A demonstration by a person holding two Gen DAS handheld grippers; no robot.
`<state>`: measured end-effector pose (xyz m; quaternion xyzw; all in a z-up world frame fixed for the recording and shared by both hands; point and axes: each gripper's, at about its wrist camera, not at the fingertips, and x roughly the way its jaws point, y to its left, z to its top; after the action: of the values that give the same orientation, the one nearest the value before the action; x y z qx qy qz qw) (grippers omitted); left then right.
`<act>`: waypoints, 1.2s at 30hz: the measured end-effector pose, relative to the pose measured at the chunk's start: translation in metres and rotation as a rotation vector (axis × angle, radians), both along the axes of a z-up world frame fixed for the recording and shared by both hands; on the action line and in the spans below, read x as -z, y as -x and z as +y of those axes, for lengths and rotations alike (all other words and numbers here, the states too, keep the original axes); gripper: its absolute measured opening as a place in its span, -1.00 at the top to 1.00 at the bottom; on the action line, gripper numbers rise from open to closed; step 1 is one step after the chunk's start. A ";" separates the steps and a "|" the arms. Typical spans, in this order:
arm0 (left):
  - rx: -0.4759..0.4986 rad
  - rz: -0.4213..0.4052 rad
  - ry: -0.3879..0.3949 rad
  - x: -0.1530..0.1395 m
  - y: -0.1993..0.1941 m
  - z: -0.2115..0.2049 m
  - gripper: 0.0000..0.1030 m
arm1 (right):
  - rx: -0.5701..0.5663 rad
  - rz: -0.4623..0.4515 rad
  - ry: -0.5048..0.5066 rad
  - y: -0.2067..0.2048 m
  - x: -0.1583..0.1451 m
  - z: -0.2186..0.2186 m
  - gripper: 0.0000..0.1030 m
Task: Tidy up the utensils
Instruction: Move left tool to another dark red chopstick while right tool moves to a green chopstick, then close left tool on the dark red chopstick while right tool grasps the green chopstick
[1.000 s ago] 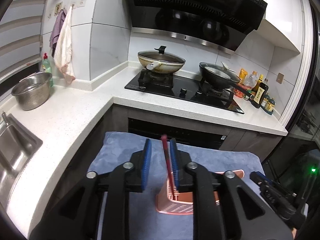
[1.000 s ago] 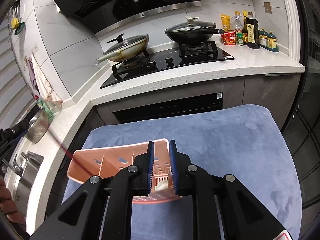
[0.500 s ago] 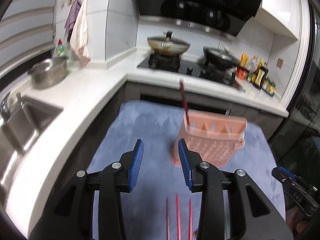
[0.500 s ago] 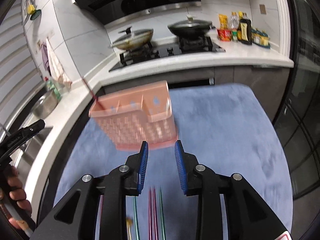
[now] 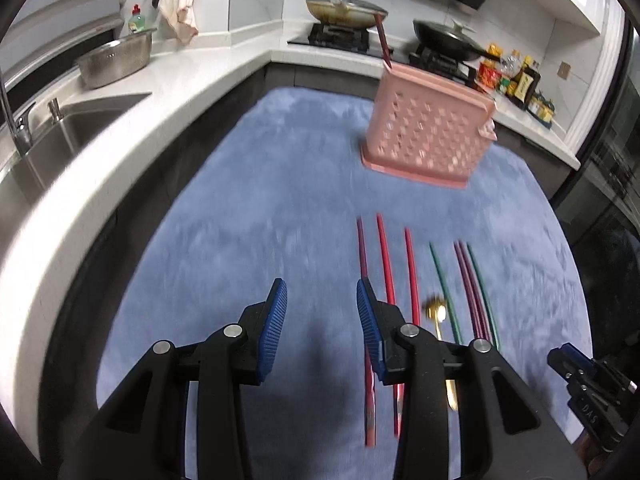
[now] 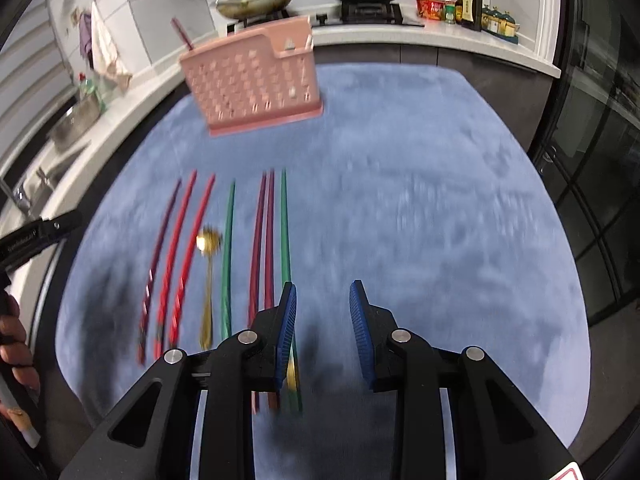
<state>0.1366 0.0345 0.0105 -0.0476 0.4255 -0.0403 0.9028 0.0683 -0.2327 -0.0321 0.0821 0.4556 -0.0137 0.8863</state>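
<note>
L gripper [image 5: 322,300] & R gripper [image 6: 323,303]: jaws apart, nothing between. Pink holder [image 6: 256,80] upright on blue mat [image 6: 420,200], one chopstick [image 6: 182,34] inside; chopsticks row [image 6: 228,248] + gold spoon [image 6: 208,264] lie nearer than holder.

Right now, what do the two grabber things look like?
Both grabbers match. The left gripper and the right gripper each have a chunky black plastic frame with triangle-shaped cutouts and round silver bolts. Their fingers are lined with ribbed bright blue pads. The right one shows a small red-and-white sticker at the picture's bottom corner. No cables or sleeves show.
</note>
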 end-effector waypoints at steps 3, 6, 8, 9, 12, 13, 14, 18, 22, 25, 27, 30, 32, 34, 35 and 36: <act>0.015 0.023 -0.011 0.013 0.016 -0.004 0.33 | -0.008 0.024 -0.009 0.014 0.011 0.005 0.45; 0.018 0.051 -0.006 0.025 0.028 -0.006 0.23 | -0.012 0.036 -0.012 0.022 0.021 0.010 0.45; 0.022 0.063 -0.007 0.031 0.034 -0.008 0.21 | -0.016 0.045 -0.018 0.027 0.027 0.013 0.45; 0.028 0.071 -0.009 0.035 0.038 -0.009 0.20 | -0.019 0.047 -0.020 0.029 0.029 0.014 0.45; 0.036 0.086 -0.018 0.042 0.045 -0.011 0.16 | -0.024 0.048 -0.021 0.032 0.033 0.017 0.45; 0.037 0.091 -0.017 0.044 0.047 -0.011 0.12 | -0.024 0.048 -0.022 0.032 0.033 0.017 0.45; 0.036 0.095 -0.014 0.046 0.049 -0.011 0.08 | -0.024 0.049 -0.022 0.033 0.034 0.018 0.45; 0.033 0.097 -0.005 0.049 0.051 -0.010 0.02 | -0.025 0.055 -0.024 0.032 0.037 0.018 0.45; 0.037 0.110 -0.001 0.053 0.052 -0.011 0.02 | -0.030 0.062 -0.023 0.032 0.041 0.020 0.50; 0.044 0.120 -0.002 0.057 0.053 -0.013 0.02 | -0.031 0.067 -0.022 0.031 0.043 0.020 0.53; 0.048 0.126 -0.005 0.059 0.053 -0.014 0.02 | -0.032 0.073 -0.021 0.030 0.046 0.020 0.54; 0.052 0.135 -0.006 0.062 0.053 -0.016 0.02 | -0.032 0.079 -0.018 0.029 0.048 0.021 0.56; 0.055 0.140 -0.004 0.064 0.053 -0.016 0.02 | -0.034 0.080 -0.016 0.029 0.050 0.021 0.56; 0.060 0.145 -0.005 0.066 0.053 -0.018 0.02 | -0.035 0.082 -0.013 0.029 0.051 0.021 0.57; 0.063 0.146 -0.005 0.066 0.053 -0.019 0.02 | -0.036 0.083 -0.012 0.028 0.051 0.022 0.58; 0.065 0.148 -0.007 0.067 0.053 -0.020 0.02 | -0.036 0.084 -0.010 0.028 0.052 0.022 0.59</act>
<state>0.0837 0.0148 -0.0561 -0.0334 0.4926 -0.0646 0.8672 0.0406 -0.2111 -0.0840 0.0775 0.4937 0.0011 0.8661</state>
